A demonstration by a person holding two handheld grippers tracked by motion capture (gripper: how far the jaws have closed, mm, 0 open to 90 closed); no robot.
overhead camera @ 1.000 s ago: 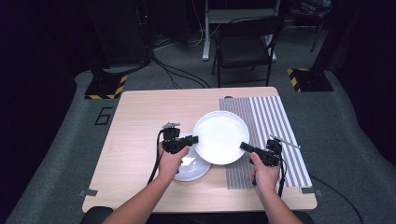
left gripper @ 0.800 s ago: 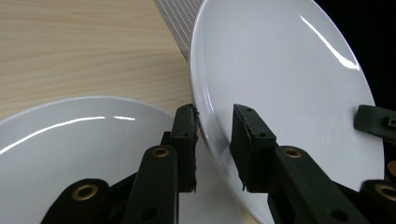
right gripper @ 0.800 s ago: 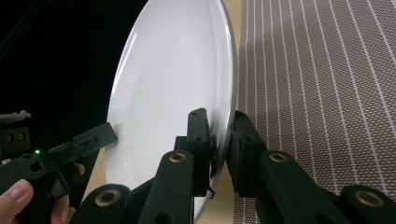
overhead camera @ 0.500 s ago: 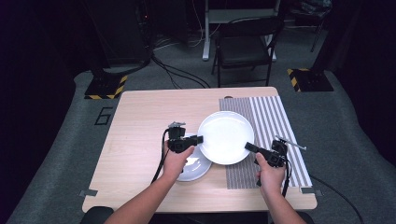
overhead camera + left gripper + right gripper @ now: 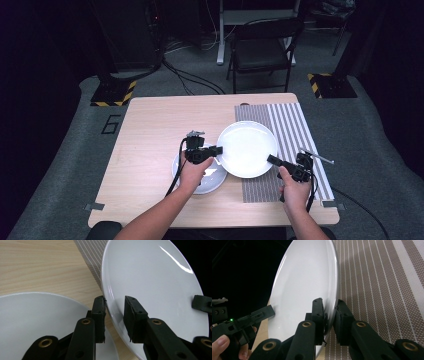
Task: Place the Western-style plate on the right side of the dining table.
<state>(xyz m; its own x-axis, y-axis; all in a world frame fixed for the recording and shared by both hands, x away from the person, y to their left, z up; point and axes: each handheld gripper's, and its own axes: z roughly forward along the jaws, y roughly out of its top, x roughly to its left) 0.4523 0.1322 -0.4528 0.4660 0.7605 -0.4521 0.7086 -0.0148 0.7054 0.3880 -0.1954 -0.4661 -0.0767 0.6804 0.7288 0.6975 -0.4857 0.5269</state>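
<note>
A large white plate [image 5: 247, 149] is held between both grippers, just above the table, over the left edge of the striped placemat [image 5: 295, 130]. My left gripper [image 5: 218, 149] is shut on the plate's left rim, which sits between its pads in the left gripper view [image 5: 115, 300]. My right gripper [image 5: 270, 159] is shut on the opposite rim [image 5: 329, 301]. In the right gripper view the plate [image 5: 304, 285] looks tilted on edge, with the left gripper [image 5: 249, 317] beyond it. A smaller white plate [image 5: 207, 180] lies on the wood under my left hand.
The wooden table [image 5: 150, 130] is bare wood left of the plates. The placemat [image 5: 382, 290] covers the right part of the table. A black chair [image 5: 262, 47] and cables stand on the floor behind the table.
The large plate and both grippers have drifted slightly to the right, further over the placemat. Both grips look the same.
</note>
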